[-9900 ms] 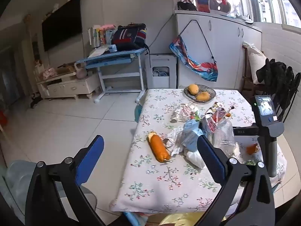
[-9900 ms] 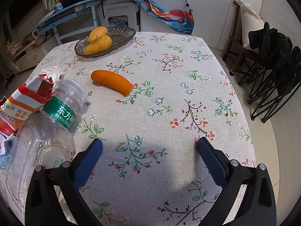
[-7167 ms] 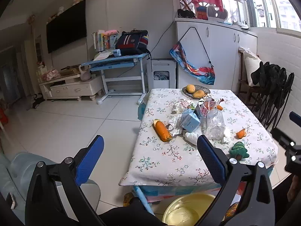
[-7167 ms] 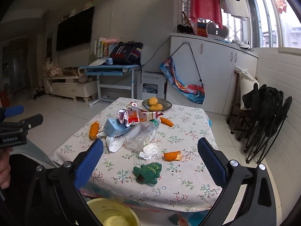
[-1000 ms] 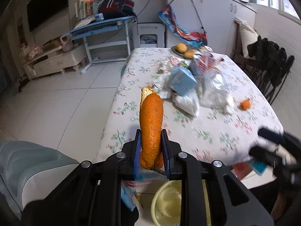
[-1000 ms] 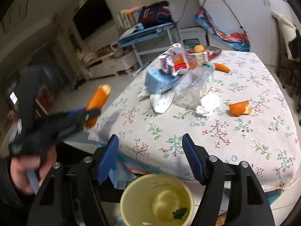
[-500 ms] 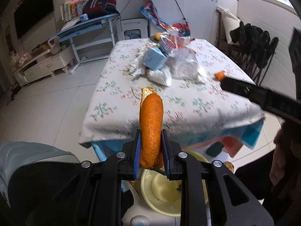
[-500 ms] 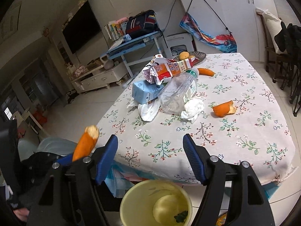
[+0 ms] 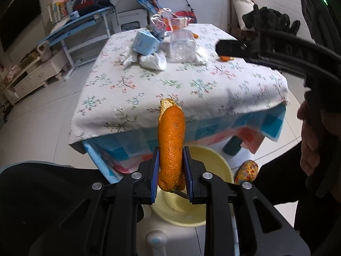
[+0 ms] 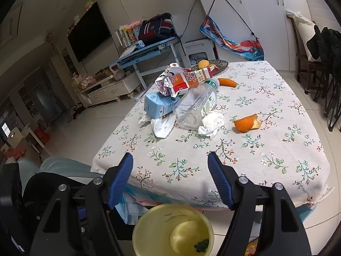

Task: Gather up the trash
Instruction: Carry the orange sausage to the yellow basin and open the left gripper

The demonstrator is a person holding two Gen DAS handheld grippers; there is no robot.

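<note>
My left gripper (image 9: 171, 170) is shut on a long orange peel (image 9: 171, 140) and holds it upright just above the yellow bin (image 9: 215, 164) on the floor in front of the table. My right gripper (image 10: 170, 170) is open and empty, above the same yellow bin (image 10: 149, 219), facing the table. On the floral tablecloth (image 10: 266, 149) lies a trash pile: a clear plastic bottle (image 10: 198, 106), a blue carton (image 10: 159, 105), an orange-and-white carton (image 10: 187, 80), crumpled tissues (image 10: 212, 122) and an orange peel piece (image 10: 247, 123). The right gripper's arm (image 9: 277, 57) crosses the left wrist view.
A carrot (image 10: 227, 81) and a dish of mangoes (image 10: 210, 65) sit at the table's far end. A dark object (image 10: 201, 245) lies in the bin. A blue desk (image 10: 147, 53) stands behind, chairs with dark clothes (image 10: 324, 49) to the right. My hand (image 9: 311, 145) is at right.
My left gripper has carried the orange peel further right and down, over the yellow bin. My right gripper has drawn closer to the table edge; it stays open.
</note>
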